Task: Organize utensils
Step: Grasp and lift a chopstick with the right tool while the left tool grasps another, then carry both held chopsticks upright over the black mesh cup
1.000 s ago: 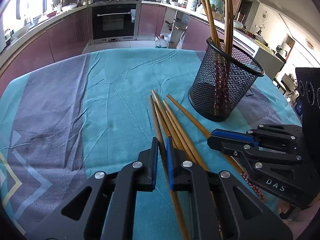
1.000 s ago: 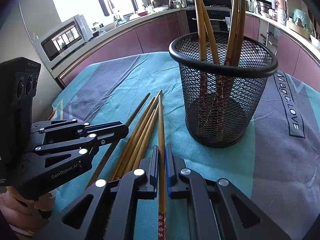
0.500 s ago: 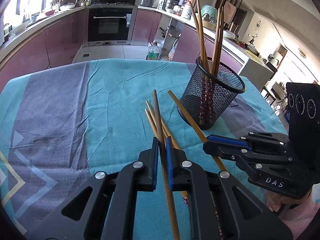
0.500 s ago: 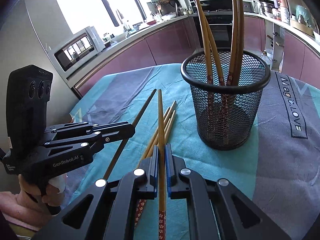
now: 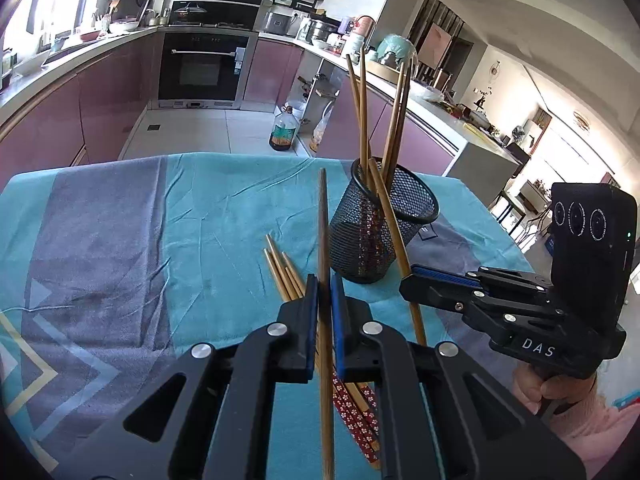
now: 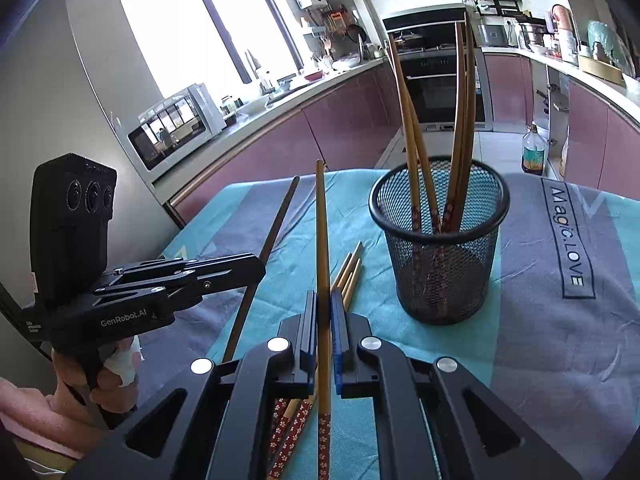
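A black mesh holder (image 5: 382, 232) (image 6: 444, 248) stands on the teal cloth with several chopsticks upright in it. My left gripper (image 5: 324, 292) is shut on one dark wooden chopstick (image 5: 323, 224), held above the table and pointing up and forward. My right gripper (image 6: 324, 308) is shut on another chopstick (image 6: 321, 232), also raised. In the left wrist view the right gripper (image 5: 408, 280) shows at the right with its chopstick (image 5: 390, 220) crossing in front of the holder. In the right wrist view the left gripper (image 6: 256, 272) shows at the left. Three loose chopsticks (image 5: 284, 276) (image 6: 350, 272) lie on the cloth below.
The table is covered with a teal and grey cloth (image 5: 120, 240) (image 6: 560, 340). Kitchen counters, an oven (image 5: 204, 68) and a bottle on the floor (image 5: 285, 130) lie beyond the table's far edge.
Both grippers have lifted upward, each carrying its chopstick off the pile. The holder and the loose chopsticks now sit farther below.
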{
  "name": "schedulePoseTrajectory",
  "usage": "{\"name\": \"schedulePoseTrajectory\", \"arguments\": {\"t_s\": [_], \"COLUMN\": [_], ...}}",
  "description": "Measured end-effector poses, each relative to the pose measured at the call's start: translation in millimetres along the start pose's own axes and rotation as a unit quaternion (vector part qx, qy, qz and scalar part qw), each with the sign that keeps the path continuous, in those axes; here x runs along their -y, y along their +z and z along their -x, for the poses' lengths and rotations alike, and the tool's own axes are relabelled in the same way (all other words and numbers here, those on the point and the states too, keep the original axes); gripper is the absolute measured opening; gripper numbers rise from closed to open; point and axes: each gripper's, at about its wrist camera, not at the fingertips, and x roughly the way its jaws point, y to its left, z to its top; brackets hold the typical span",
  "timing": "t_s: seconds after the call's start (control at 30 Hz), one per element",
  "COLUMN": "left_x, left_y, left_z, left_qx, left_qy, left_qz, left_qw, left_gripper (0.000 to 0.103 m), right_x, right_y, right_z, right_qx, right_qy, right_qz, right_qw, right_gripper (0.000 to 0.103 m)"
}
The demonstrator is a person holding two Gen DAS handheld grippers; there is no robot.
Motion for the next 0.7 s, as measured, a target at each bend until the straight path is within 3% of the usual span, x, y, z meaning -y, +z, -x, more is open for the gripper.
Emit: {"name": "schedulePoseTrajectory", "arguments": {"t_s": [0.7], "left_x": [23], "left_y": [31], "left_z": [61], "left_qx": [0.073], "left_qy": [-0.054], "left_qz": [-0.018], "left_qw": [0.9957], "left_gripper": [0.007], "right_x": [3], "right_y": [27], "right_z": [53], "right_qx": [0.079], "right_qy": [0.002], "right_qz": [0.013], "right_qw": [0.997], "right_gripper": [0.005]}}
